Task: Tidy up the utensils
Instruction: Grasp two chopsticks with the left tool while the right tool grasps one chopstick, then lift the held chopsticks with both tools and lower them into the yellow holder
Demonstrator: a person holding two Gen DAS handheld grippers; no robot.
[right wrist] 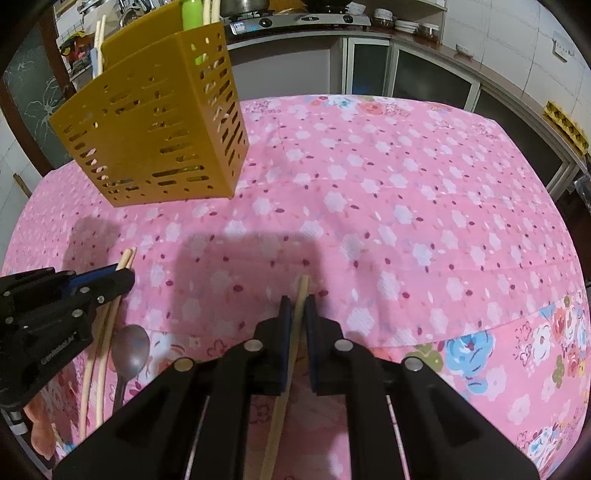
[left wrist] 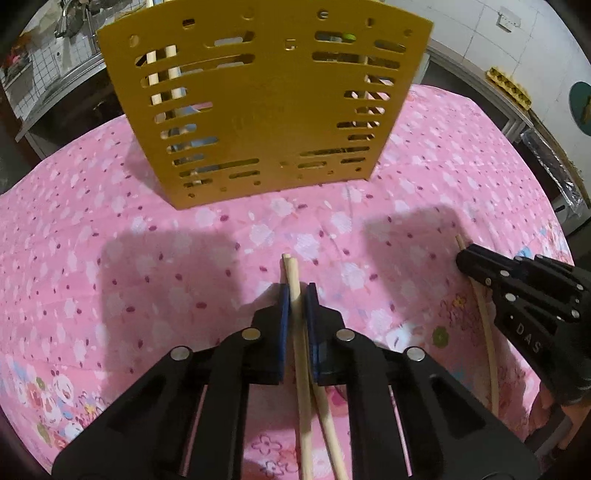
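Note:
Two pale wooden chopsticks [left wrist: 292,267] sit side by side between the blue pads of my left gripper [left wrist: 297,291], which is shut on them just above the pink tablecloth. My right gripper [right wrist: 298,302] is shut on a single chopstick [right wrist: 303,285]. Each gripper shows in the other's view: the right gripper [left wrist: 467,258] with its chopstick [left wrist: 489,343] at the right, the left gripper [right wrist: 123,275] with its pair [right wrist: 127,258] at the left. A yellow slotted utensil holder [left wrist: 258,103] [right wrist: 155,129] stands upright beyond both, with chopsticks and a green-handled item inside.
A metal spoon [right wrist: 129,350] lies on the floral tablecloth [right wrist: 406,203] just right of the left gripper's chopsticks. Behind the table runs a kitchen counter with a stove [right wrist: 295,18] and cabinets. An egg carton [right wrist: 565,125] rests on the ledge at the right.

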